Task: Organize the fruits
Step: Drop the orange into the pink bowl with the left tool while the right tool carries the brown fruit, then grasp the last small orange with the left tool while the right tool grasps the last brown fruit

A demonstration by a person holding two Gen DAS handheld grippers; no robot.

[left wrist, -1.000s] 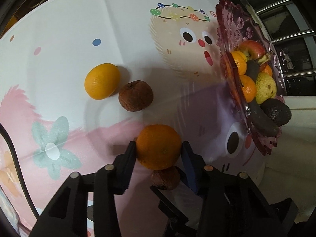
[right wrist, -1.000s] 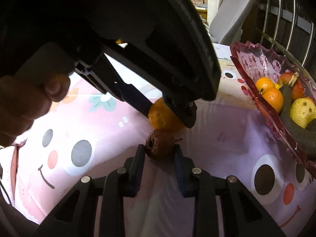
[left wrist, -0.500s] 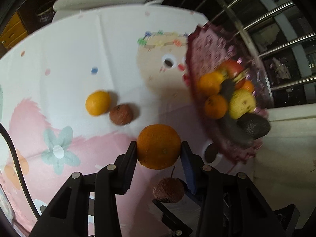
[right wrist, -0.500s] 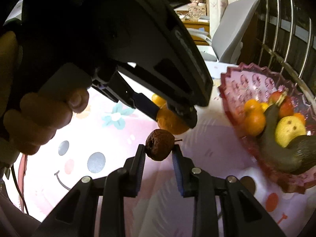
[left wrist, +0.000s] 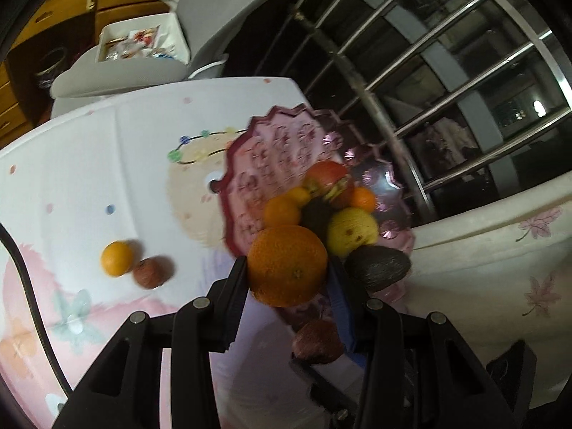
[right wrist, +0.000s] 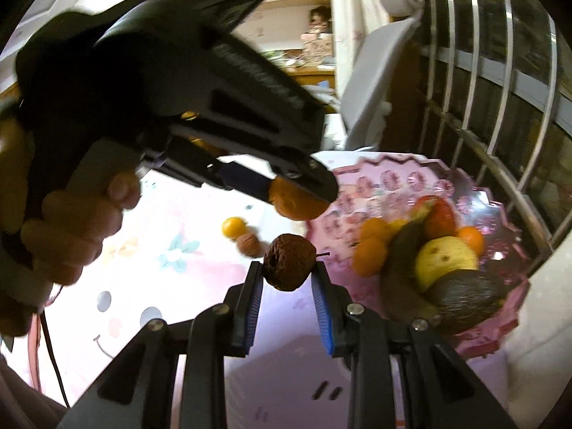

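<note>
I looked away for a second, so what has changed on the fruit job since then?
Both grippers lifted their fruit off the table and carried it toward the pink bowl: the left gripper holds the orange, the right gripper the wrinkled brown fruit. Nothing released. The small orange and brown fruit stayed on the table.

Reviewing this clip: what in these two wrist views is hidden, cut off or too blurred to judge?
- Left wrist view: the shrivelled brown fruit is half covered by the left gripper and its orange.
- Right wrist view: that orange is mostly hidden by the left gripper's body.
- Both views: the pink bowl floor lies under piled fruit.
- Left view: the two table fruits are motion-blurred; kinds unclear.
</note>
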